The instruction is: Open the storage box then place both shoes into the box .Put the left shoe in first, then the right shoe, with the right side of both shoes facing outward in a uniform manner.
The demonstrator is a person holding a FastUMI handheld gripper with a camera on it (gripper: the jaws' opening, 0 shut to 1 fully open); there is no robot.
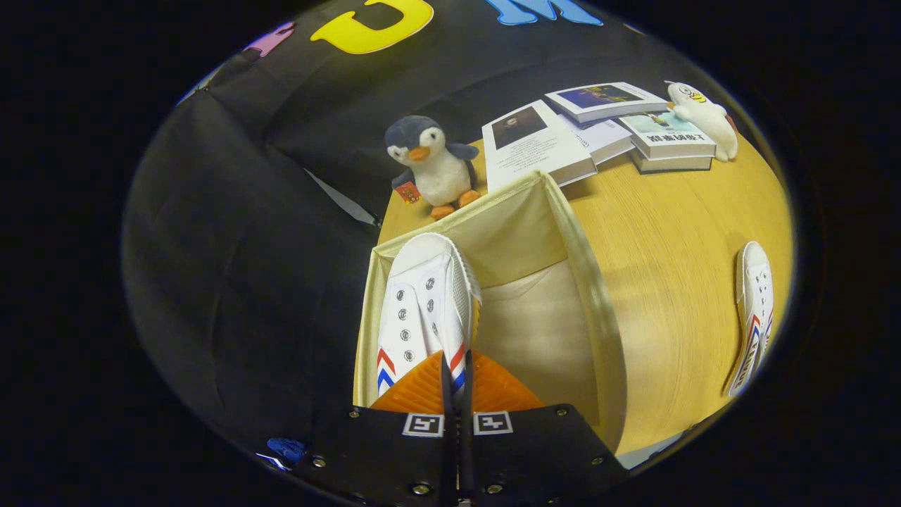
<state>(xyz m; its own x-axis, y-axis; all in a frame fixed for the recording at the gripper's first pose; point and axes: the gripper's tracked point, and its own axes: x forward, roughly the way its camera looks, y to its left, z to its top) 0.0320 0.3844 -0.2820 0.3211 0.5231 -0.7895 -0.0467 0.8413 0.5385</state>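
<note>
Low centre of the frame: the gripper (456,391) points forward and downward into the storage box (605,331), its two fingers drawn almost together and clamped on the thin heel-side edge of a white shoe (422,310). The fingers sit over the box's near end. The shoe lies inside the box along its left wall, toe pointing away from the fingers, eyelets facing up and red-and-blue chevron stripes showing just ahead of the fingertips.

Centre: the box is an open, cream fabric container standing on the wooden table (669,232); the part of its floor to the right of the held shoe is bare.

Right of the frame: the second white shoe (753,317) lies on the table, well apart from the box.

Upper centre: a plush penguin (431,165) stands just beyond the box's far wall.

Upper right: several books (605,130) lie on the table beyond the box, with a small white plush toy (707,116) beside them.
</note>
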